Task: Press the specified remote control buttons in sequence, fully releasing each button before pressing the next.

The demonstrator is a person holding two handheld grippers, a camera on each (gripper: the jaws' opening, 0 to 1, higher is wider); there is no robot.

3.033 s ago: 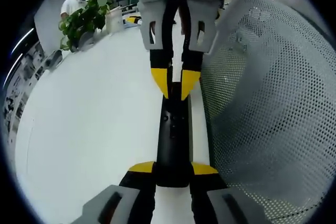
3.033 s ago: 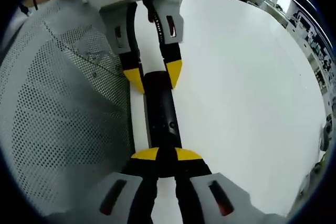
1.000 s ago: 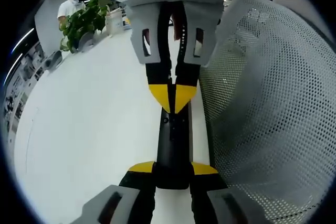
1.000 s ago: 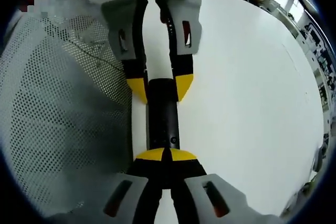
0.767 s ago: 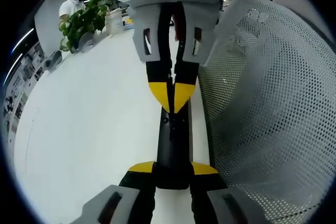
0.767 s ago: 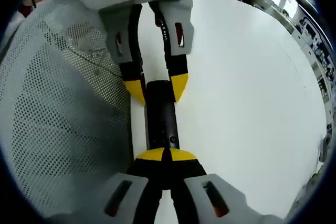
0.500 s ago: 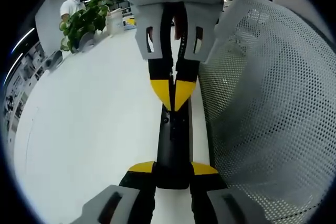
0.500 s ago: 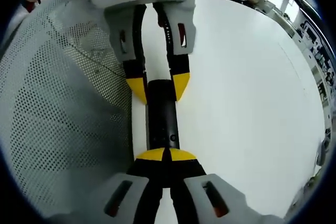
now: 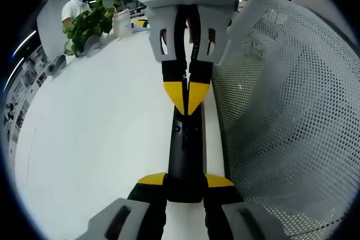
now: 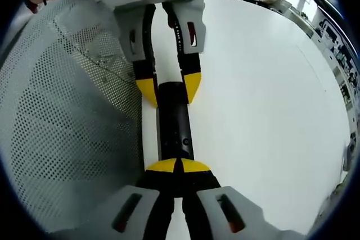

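The left hand-held gripper [image 9: 184, 180] is clamped on the near end of the remote [image 9: 184, 144], its 2 yellow tips pinching the black body from either side. That grip looks meant to steady the remote so a press from above cannot shove it along the counter [image 9: 95, 133]. From this gripper the remote runs straight ahead, and at its far end the right hand-held gripper [image 9: 188, 95] meets it tip-down.

The right hand-held gripper [image 10: 180, 166] has its 2 tips brought together into 1 blunt point, holding nothing. They sit over the remote [image 10: 174, 125] on its button face, and a small round button [image 10: 185, 142] lies just ahead of them. Closed tips make a narrow poker, which suits hitting 1 button without catching its neighbours. Whether the point is touching the surface or just above it cannot be told. Beyond it, the left hand-held gripper [image 10: 169, 89] grips the remote's far end.

Beside the remote hangs a white mesh garment [image 9: 287, 111], the person's clothing, close against the counter edge. Far across the counter stands a leafy plant [image 9: 87, 25].
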